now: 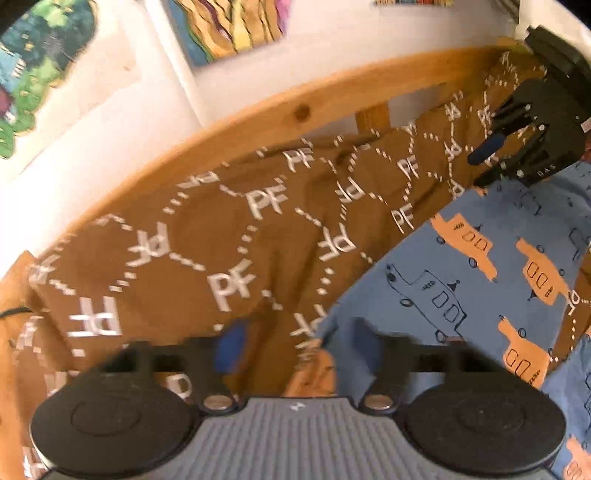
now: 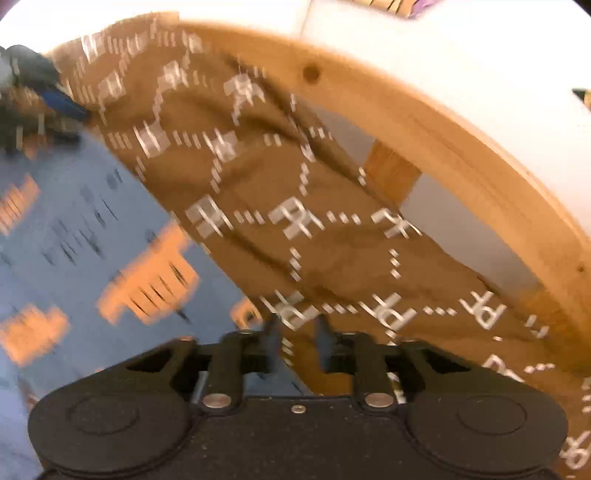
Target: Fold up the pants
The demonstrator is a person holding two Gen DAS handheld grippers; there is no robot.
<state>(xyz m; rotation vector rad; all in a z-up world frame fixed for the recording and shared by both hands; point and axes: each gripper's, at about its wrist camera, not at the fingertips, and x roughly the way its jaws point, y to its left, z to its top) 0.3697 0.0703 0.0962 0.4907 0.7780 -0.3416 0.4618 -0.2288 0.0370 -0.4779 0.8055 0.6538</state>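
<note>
Brown pants printed with white PF letters lie stretched along the wooden bed rail, on a blue sheet with orange cars. My left gripper is open wide above the pants' near edge, where brown meets blue, with nothing pinched. In the left wrist view my right gripper hovers at the far right end of the pants with its fingers apart. Up close, the right gripper shows a narrow gap over the brown pants, and its pads do not press the cloth. The left gripper is a blur at the upper left.
A curved wooden bed rail with a post borders the far side of the pants. Behind it is a white wall with colourful pictures. More blue sheet spreads to the near side.
</note>
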